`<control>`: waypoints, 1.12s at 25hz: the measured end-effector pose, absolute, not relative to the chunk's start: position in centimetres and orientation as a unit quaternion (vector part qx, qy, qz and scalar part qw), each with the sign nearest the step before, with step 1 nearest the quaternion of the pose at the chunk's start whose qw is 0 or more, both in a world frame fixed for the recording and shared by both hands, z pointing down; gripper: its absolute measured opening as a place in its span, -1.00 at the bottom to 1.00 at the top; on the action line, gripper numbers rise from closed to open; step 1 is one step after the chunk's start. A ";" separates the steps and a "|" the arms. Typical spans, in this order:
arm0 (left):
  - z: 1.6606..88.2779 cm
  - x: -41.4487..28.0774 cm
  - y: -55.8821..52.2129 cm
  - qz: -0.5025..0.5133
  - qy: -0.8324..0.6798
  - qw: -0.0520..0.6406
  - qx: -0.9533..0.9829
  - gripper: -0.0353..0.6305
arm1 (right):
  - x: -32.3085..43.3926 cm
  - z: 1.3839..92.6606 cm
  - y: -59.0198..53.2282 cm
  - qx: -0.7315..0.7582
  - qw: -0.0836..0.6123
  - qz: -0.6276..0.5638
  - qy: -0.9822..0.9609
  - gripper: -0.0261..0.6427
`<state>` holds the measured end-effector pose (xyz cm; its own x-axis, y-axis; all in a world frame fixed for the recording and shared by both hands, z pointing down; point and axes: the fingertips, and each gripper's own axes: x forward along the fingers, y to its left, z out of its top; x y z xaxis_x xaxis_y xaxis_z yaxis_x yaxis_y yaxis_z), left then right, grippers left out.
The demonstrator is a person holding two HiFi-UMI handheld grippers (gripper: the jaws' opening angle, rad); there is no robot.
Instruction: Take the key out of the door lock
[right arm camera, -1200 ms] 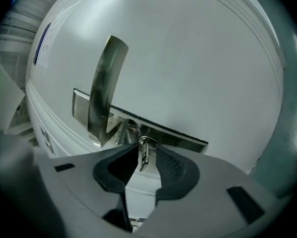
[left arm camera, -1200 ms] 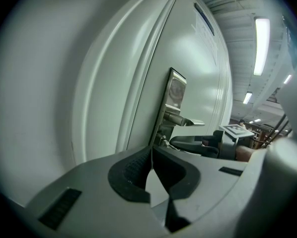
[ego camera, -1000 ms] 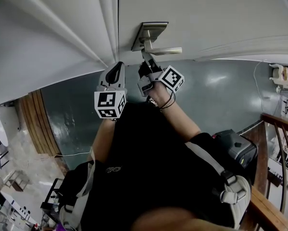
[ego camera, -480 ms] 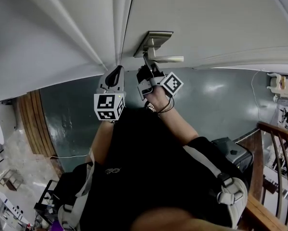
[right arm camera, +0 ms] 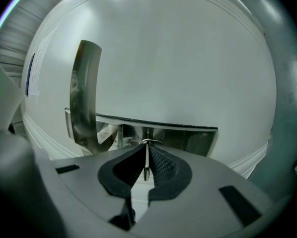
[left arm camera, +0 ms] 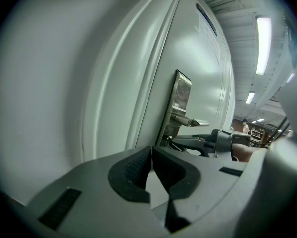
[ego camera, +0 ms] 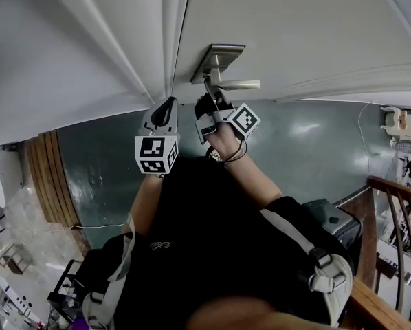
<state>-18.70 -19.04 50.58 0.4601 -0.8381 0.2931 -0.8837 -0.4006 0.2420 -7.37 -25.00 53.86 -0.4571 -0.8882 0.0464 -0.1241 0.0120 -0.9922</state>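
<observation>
A silver lock plate (ego camera: 218,56) with a lever handle (ego camera: 238,84) sits on the white door. The key (right arm camera: 146,166) sticks out of the lock under the handle, seen edge-on as a thin metal strip with a small ring at its top. My right gripper (ego camera: 209,102) is up against the lock, and its jaws are closing with both pads pressed on the key. My left gripper (ego camera: 165,106) hangs just left of it by the door's edge, shut with nothing between its pads (left arm camera: 138,165). The left gripper view shows the right gripper (left arm camera: 208,143) under the handle (left arm camera: 190,122).
The door frame (ego camera: 89,53) runs along the left of the door. Below is a grey-green floor (ego camera: 315,139), wooden boards (ego camera: 51,177) at the left and a wooden stair railing (ego camera: 391,205) at the right. The person's black top and shoulder bag fill the lower middle.
The right gripper has stayed under the handle at the key, and its jaws look closer together. The left gripper has hardly moved. The head view has shifted slightly.
</observation>
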 end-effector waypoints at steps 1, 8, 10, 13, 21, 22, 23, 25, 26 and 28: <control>50.6 -18.6 -19.0 0.063 -0.516 0.183 0.835 -0.81 | -7.3 53.8 -25.0 -0.403 0.332 -0.576 0.629 -0.83; 50.4 -18.4 -18.8 0.065 -0.513 0.179 0.837 -0.81 | -7.2 53.9 -24.9 -0.408 0.330 -0.577 0.626 -0.83; 50.5 -18.4 -18.8 0.064 -0.514 0.179 0.837 -0.81 | -7.0 54.2 -25.0 -0.408 0.336 -0.582 0.618 -0.83; 50.5 -18.6 -18.6 0.064 -0.516 0.179 0.836 -0.81 | -6.9 54.2 -25.1 -0.408 0.355 -0.586 0.604 -0.83; 50.3 -19.0 -18.1 0.066 -0.515 0.173 0.837 -0.81 | -7.1 54.0 -25.0 -0.403 0.393 -0.590 0.579 -0.83; 50.2 -19.0 -18.0 0.066 -0.515 0.173 0.837 -0.81 | -7.1 53.9 -25.0 -0.402 0.392 -0.589 0.582 -0.83; 50.2 -19.0 -18.0 0.066 -0.514 0.174 0.837 -0.81 | -7.1 53.8 -25.0 -0.401 0.390 -0.588 0.584 -0.83; 50.3 -18.9 -18.0 0.065 -0.513 0.175 0.838 -0.81 | -7.1 53.8 -25.0 -0.402 0.387 -0.589 0.585 -0.84; 50.3 -18.8 -18.0 0.065 -0.512 0.176 0.838 -0.81 | -7.1 53.9 -25.0 -0.404 0.385 -0.588 0.585 -0.84; 50.4 -18.5 -17.9 0.063 -0.509 0.177 0.840 -0.81 | -7.1 53.8 -24.8 -0.405 0.383 -0.588 0.587 -0.84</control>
